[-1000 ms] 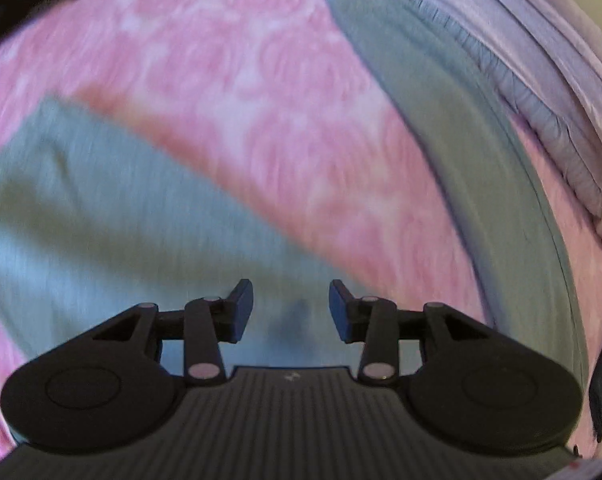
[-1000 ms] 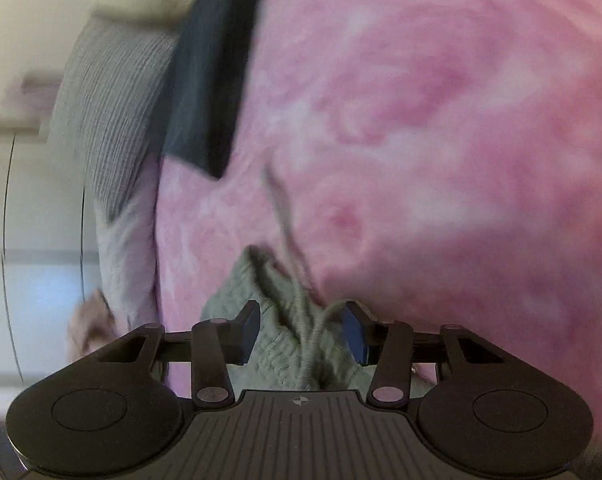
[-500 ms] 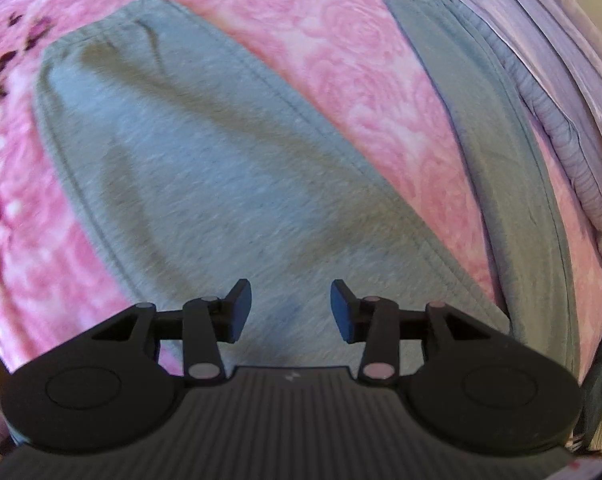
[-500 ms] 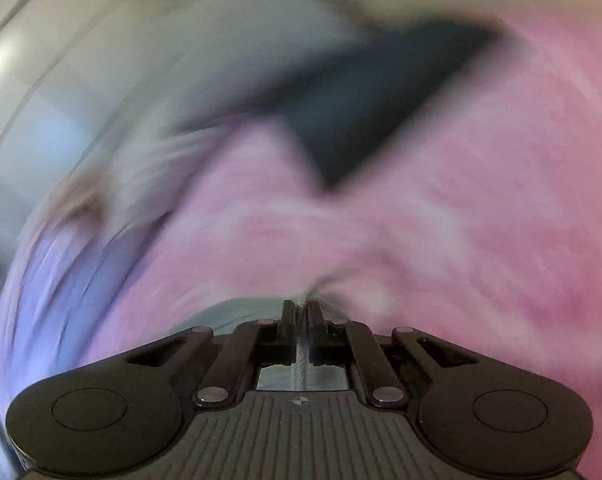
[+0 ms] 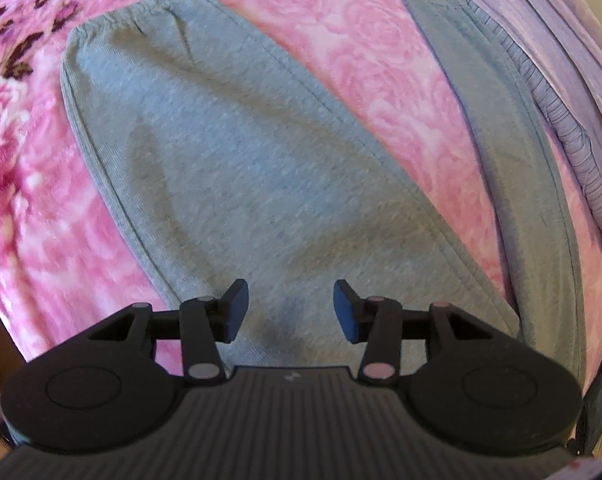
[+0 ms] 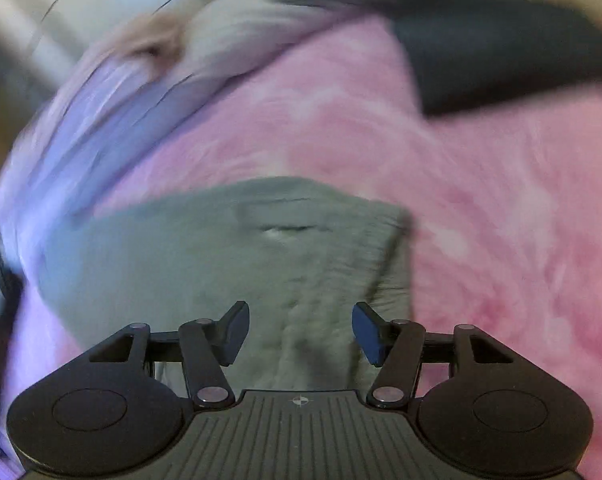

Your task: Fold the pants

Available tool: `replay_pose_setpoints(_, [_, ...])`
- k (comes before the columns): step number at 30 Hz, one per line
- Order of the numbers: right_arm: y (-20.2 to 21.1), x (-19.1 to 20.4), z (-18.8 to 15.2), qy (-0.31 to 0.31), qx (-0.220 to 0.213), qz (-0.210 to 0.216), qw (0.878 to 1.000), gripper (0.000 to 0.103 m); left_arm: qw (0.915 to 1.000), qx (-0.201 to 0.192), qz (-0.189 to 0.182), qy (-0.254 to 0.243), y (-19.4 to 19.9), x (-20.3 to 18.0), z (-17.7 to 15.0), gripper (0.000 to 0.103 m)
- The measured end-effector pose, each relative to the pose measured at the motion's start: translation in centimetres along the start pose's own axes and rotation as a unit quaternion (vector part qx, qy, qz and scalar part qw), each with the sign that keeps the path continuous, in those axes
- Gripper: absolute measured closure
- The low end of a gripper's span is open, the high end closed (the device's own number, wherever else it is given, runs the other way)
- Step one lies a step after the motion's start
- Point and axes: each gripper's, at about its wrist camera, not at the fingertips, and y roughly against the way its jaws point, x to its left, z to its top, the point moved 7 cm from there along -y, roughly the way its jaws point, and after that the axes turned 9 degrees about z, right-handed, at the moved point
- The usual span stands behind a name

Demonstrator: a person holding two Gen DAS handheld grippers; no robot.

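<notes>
Grey sweatpants [image 5: 237,148] lie flat on a pink rose-patterned blanket [image 5: 341,28]. In the left wrist view one leg runs up to its cuffed hem at the top left, and the other leg [image 5: 509,128] stretches along the right side. My left gripper [image 5: 289,310] hovers open above the crotch area with nothing between its fingers. In the blurred right wrist view, the waistband end of the pants [image 6: 261,248] lies just ahead of my right gripper [image 6: 301,332], which is open and empty over the ribbed fabric.
A lilac quilted cover [image 5: 561,60] is bunched along the blanket's right edge. A dark cloth [image 6: 501,64] lies on the blanket at the far right of the right wrist view. Dark flower prints [image 5: 17,52] mark the blanket's left side.
My right gripper, shut on the drawstring half a second ago, has opened and now faces the waistband. The left gripper stayed open and shifted so that the whole left leg is in view.
</notes>
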Motion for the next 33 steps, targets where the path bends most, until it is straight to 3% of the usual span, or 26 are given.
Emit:
replay_pose_setpoints(3, [-1.3,-2.6,0.7,-0.052,-0.011,0.023,0.998,0.048,1.0000,0.006,0.001,-0.003,-0.5,-0.4,-0.4,0.061])
replay_pose_setpoints(8, [-2.1,-4.0,1.9,-0.085,-0.043,0.065,0.993,0.048,0.9999,0.014,-0.006,0.005,-1.0,-1.0,-0.4,0.060])
replay_pose_setpoints(9, [-1.7,-4.5,2.3,-0.091,-0.049,0.074,0.992,0.051,0.9999,0.015,-0.005,0.003,-1.1,-1.2,-0.4,0.060])
replay_pose_setpoints(11, [-1.4,-4.5,2.8,-0.105,-0.064,0.100,0.987,0.067,0.9999,0.016,-0.004,-0.001,-1.3,-1.7,-0.4,0.060])
replay_pose_setpoints(13, [-0.7,-4.7,2.8,-0.123,-0.074,0.121,0.982,0.070,0.9999,0.015,-0.005,-0.003,-1.3,-2.1,-0.4,0.060])
replay_pose_setpoints(16, [-1.8,-5.9,2.5,-0.143,-0.049,0.129,0.980,0.070,0.9999,0.010,-0.009,-0.007,-1.1,-2.7,-0.3,0.060])
replay_pose_setpoints(19, [-1.9,-4.7,3.2,-0.114,-0.045,0.120,0.985,0.073,0.9999,0.007,-0.007,-0.012,-1.2,-3.1,-0.1,0.059])
replay_pose_setpoints(20, [-1.5,-4.0,3.2,-0.094,-0.049,0.125,0.986,0.086,0.9999,0.007,-0.006,-0.014,-1.3,-3.2,0.0,0.059])
replay_pose_setpoints(23, [-0.1,-1.9,4.9,-0.044,-0.084,0.131,0.987,0.101,0.9998,0.007,-0.003,-0.016,-1.3,-3.5,0.0,0.059])
replay_pose_setpoints(26, [1.4,-2.4,6.9,-0.032,-0.140,0.091,0.985,0.101,0.9996,0.003,-0.005,-0.026,-1.2,-4.0,-0.1,0.059])
replay_pose_setpoints(29, [-2.5,-4.9,5.6,-0.057,-0.060,0.028,0.996,0.100,0.9995,0.008,0.000,-0.030,-1.7,-4.4,-0.4,0.059])
replay_pose_setpoints(31, [-2.1,-4.7,5.4,-0.065,-0.061,0.032,0.995,0.096,0.9996,0.014,-0.003,-0.026,-1.9,-4.6,-0.7,0.059])
replay_pose_setpoints(33, [-1.0,-4.2,4.7,-0.084,-0.040,0.040,0.995,0.079,0.9994,0.011,-0.007,-0.031,-1.8,-5.0,-0.9,0.059])
